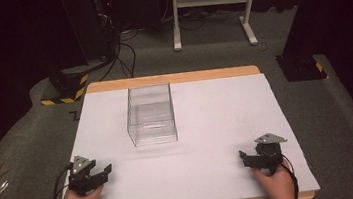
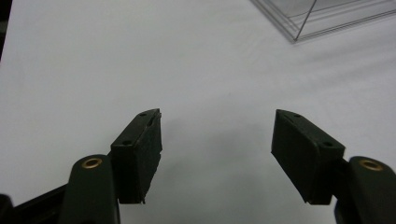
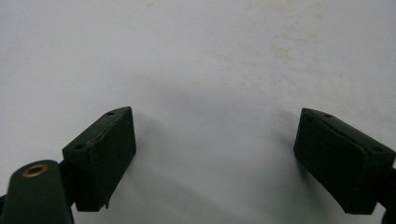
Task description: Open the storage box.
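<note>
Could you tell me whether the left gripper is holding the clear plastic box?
No, the left gripper rests open near the table's front edge, well apart from the clear plastic box, with nothing between its fingers.

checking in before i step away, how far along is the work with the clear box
Nothing looks done yet. The clear box stands empty on the white table, apart from both grippers. In hand: nothing; the left gripper and right gripper rest near the table's near edge, jaws wide apart with bare surface between them. Left to do: reaching for the box, which neither gripper touches.
</note>
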